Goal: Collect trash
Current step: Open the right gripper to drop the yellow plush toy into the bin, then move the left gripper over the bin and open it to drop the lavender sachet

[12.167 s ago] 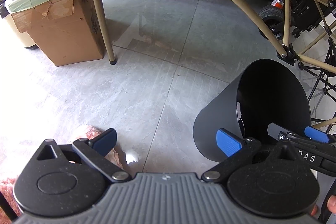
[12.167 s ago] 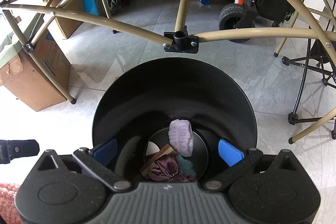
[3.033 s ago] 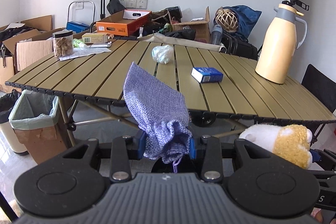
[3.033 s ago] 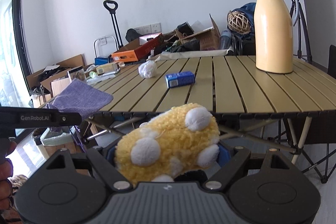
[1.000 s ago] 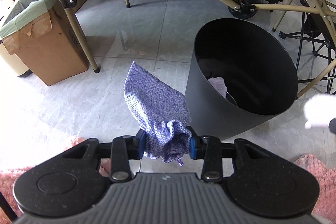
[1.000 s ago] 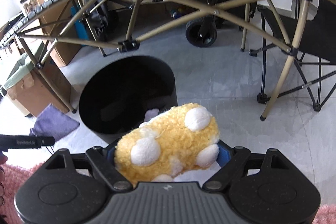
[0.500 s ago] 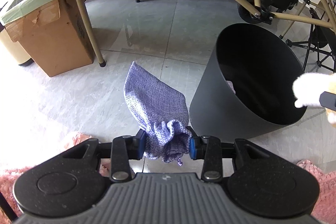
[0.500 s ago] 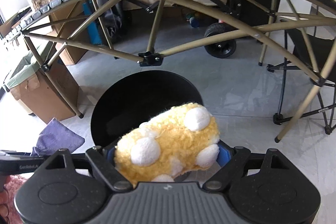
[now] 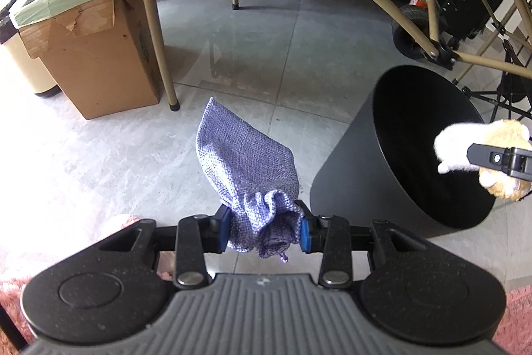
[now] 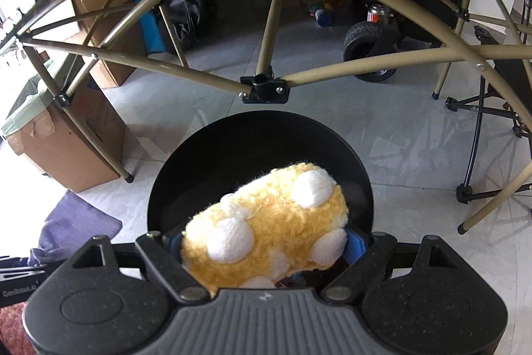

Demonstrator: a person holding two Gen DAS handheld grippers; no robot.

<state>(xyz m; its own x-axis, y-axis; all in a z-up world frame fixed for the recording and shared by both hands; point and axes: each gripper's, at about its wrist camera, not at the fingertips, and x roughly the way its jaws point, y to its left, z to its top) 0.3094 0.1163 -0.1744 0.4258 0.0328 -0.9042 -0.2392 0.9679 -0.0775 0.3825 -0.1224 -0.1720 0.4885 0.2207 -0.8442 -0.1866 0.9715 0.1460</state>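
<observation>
My left gripper [image 9: 264, 230] is shut on a purple woven pouch [image 9: 244, 168], held above the floor to the left of the black bin [image 9: 352, 175]. My right gripper [image 10: 264, 243] is shut on a yellow plush toy with white spots [image 10: 266, 228], held right over the open mouth of the black bin [image 10: 239, 148]. The toy and the right gripper also show at the right edge of the left wrist view [image 9: 492, 155], above the bin's opening. The pouch shows at the left of the right wrist view [image 10: 73, 228]. The bin's contents are hidden.
A cardboard box lined with a green bag [image 9: 86, 32] stands left, beside a cream bin [image 9: 23, 62]. Tan folding-table legs [image 9: 153, 19] and struts [image 10: 262, 55] cross above and behind the black bin. Pink rug [image 9: 13, 291] lies near me. A black chair frame [image 10: 482, 155] stands right.
My right gripper has carried the plush toy closer, over the bin's mouth. My left gripper with the pouch has drifted slightly left; the bin sits farther right in its view.
</observation>
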